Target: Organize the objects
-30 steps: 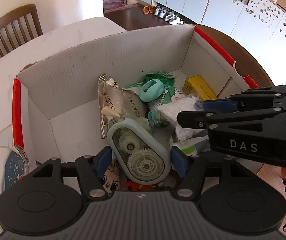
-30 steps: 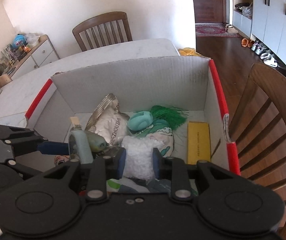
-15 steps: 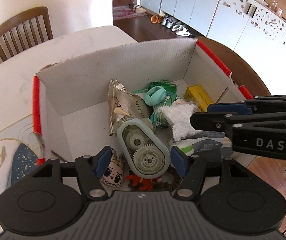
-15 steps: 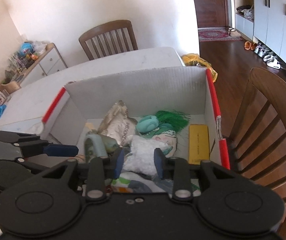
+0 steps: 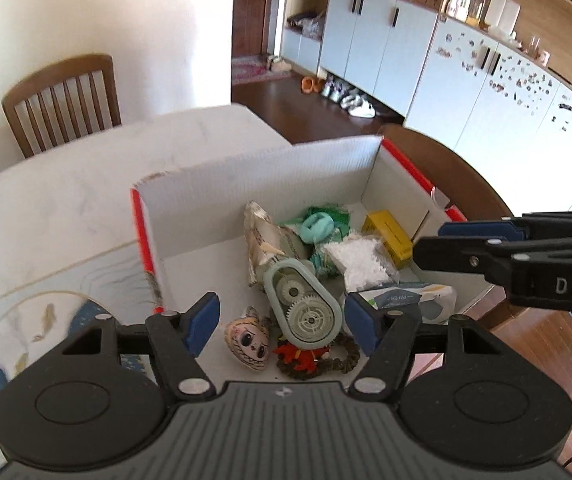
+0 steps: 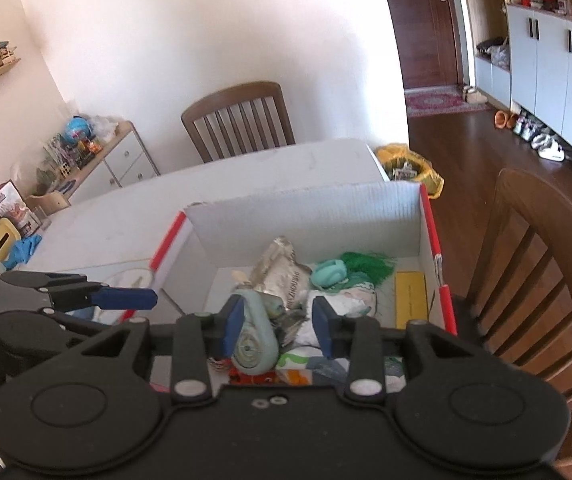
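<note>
Both hand-held grippers hang above an open cardboard box (image 5: 270, 184) on the white counter (image 5: 66, 208). Left hand-held gripper (image 5: 282, 322) is spread and opening, gripping nothing. Right hand-held gripper (image 6: 276, 322) is opening, empty. Inside the box lie a grey-green gear toy (image 5: 303, 300), a yellow packet (image 5: 389, 234) and a doll head (image 5: 246, 338).

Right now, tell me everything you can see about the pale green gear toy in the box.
The gear toy is a pale sage-green oval, plastic by the look, with a clear face showing two cream toothed wheels, the nearer one larger. It lies tilted inside the cardboard box, leaning on a crinkled foil packet behind it, its near end over a red figure and a dark braided ring. A doll-face charm sits beside it. Nothing grips it.
</note>
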Motion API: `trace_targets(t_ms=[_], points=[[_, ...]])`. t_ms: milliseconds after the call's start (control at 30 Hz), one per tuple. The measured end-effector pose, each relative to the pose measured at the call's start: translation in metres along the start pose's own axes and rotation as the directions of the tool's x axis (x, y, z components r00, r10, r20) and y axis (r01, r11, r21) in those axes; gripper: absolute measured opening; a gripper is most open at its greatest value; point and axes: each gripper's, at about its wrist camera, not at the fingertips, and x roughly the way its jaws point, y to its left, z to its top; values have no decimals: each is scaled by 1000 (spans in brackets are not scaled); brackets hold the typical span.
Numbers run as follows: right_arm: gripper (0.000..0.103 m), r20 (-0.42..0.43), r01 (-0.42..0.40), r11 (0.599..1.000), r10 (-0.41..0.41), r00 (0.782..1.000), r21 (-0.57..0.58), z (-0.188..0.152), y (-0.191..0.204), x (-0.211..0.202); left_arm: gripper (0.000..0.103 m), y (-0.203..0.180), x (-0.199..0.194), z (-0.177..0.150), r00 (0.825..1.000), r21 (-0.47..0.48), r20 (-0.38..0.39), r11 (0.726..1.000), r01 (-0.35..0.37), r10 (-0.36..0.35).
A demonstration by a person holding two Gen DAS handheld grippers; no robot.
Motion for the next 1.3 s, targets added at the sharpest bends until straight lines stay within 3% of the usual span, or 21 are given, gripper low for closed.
trace_targets(t_ms=[133, 367, 500, 800, 1300], points=[[40, 35, 12, 1000, -12, 999, -15, -3, 14, -14, 69, 6, -22, -3, 998, 5, 53, 1000, -29, 28], [60, 94, 20, 999, -16, 995, -36, -8, 36, -33, 81, 20, -54, -7, 994, 6, 111, 1000, -13, 13], [72, 125, 20, 999, -15, 992, -35, -12, 48, -41, 81, 27, -65, -9, 992, 5, 129, 1000, -3, 2], [100, 199, 24, 1000, -23, 980, -8, -25, 66, -57, 103, 37, -82, -17, 987, 21, 159, 999, 29, -32], [102, 269, 89, 994, -101, 958, 58, -53, 88, -67, 103, 46, -109, -40, 973, 78, 226, 997, 27, -44]])
